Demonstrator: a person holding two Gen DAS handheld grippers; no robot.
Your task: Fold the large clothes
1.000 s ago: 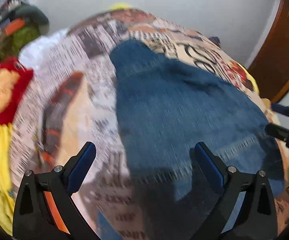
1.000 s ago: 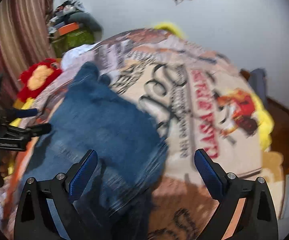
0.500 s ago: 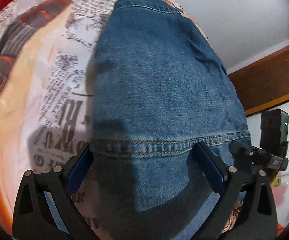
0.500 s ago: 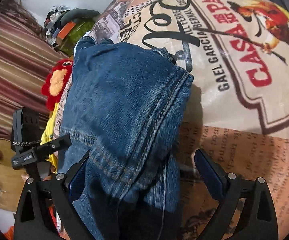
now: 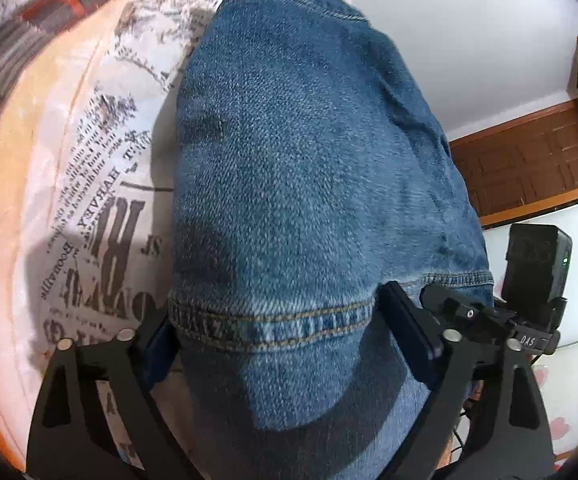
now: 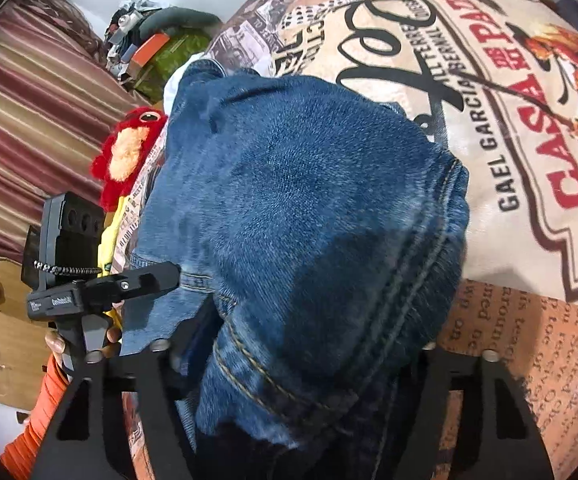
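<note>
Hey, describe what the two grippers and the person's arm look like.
Both the left gripper and right gripper are matte black, with triangular cut-outs, silver pins and blue finger pads. A black box with a green light sits on the right one. The hand wears an orange ribbed sleeve.

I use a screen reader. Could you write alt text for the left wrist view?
Blue denim jeans fill the view, their stitched hem lying between the open fingers of the left gripper. They lie on a newspaper-print bedspread; the right gripper is at the hem's far corner.
</note>
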